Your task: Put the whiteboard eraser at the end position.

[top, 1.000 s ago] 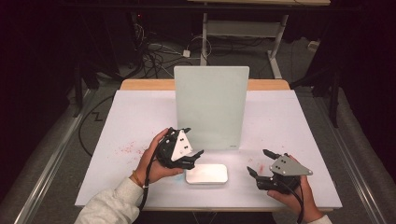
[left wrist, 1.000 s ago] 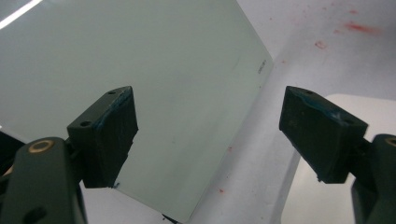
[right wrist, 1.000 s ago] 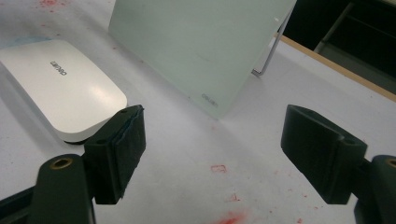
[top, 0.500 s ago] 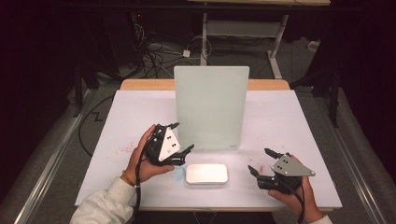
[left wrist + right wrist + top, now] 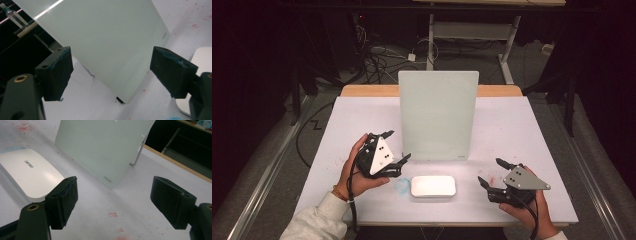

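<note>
Hovering near the tabletop's [image 5: 337, 125] front left corner, the left gripper [image 5: 393, 148] has its jaws spread and empty, aimed at the upright glass board [image 5: 438, 115] standing mid-tabletop. Close to the front edge lies the white eraser [image 5: 433, 186], untouched; a blue smudge [image 5: 402, 185] beside it looks unwiped. Its grey label is too blurred to read. Right gripper [image 5: 492, 172], jaws spread, waits near the front right corner.
</note>
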`<control>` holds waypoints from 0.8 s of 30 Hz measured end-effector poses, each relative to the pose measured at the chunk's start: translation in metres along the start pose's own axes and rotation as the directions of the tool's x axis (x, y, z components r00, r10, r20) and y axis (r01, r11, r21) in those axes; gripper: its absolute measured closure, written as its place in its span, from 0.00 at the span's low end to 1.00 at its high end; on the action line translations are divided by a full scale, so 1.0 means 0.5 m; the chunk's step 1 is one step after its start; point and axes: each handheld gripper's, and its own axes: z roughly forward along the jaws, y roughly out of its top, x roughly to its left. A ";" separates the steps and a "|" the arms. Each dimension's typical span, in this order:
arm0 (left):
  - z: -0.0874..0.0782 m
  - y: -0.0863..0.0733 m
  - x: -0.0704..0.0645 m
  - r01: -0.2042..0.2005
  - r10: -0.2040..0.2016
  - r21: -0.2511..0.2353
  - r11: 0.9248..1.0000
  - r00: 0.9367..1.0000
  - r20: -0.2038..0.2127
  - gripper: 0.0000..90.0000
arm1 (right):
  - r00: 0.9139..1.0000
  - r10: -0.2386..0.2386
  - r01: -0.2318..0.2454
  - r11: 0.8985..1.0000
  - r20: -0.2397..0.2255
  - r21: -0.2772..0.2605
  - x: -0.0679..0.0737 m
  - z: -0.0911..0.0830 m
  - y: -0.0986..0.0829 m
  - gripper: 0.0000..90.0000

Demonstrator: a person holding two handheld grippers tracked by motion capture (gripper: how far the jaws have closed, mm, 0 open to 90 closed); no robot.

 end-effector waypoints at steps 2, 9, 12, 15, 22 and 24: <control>-0.003 -0.005 0.000 0.003 -0.003 -0.001 1.000 1.000 0.001 0.20 | 1.000 -0.003 0.003 1.000 0.001 -0.004 -0.001 0.000 0.000 0.25; -0.012 -0.022 0.001 -0.002 0.002 0.008 1.000 1.000 -0.010 0.18 | 1.000 0.003 -0.003 1.000 0.010 -0.008 0.001 -0.002 0.001 0.25; -0.016 -0.029 0.000 -0.002 0.003 0.016 1.000 1.000 -0.021 0.18 | 1.000 0.001 0.000 1.000 0.016 -0.009 0.000 -0.004 0.000 0.25; -0.020 -0.038 -0.002 -0.004 0.004 0.019 1.000 1.000 -0.017 0.18 | 1.000 0.005 -0.005 1.000 0.022 -0.009 -0.001 -0.006 -0.002 0.25; -0.030 -0.065 -0.006 0.003 -0.003 0.025 1.000 0.999 -0.036 0.18 | 0.999 0.009 -0.009 1.000 0.039 -0.007 -0.002 -0.013 -0.005 0.25; -0.031 -0.073 -0.008 0.003 -0.001 0.035 0.999 0.999 -0.039 0.18 | 0.999 0.007 -0.007 1.000 0.047 -0.009 -0.003 -0.016 -0.006 0.25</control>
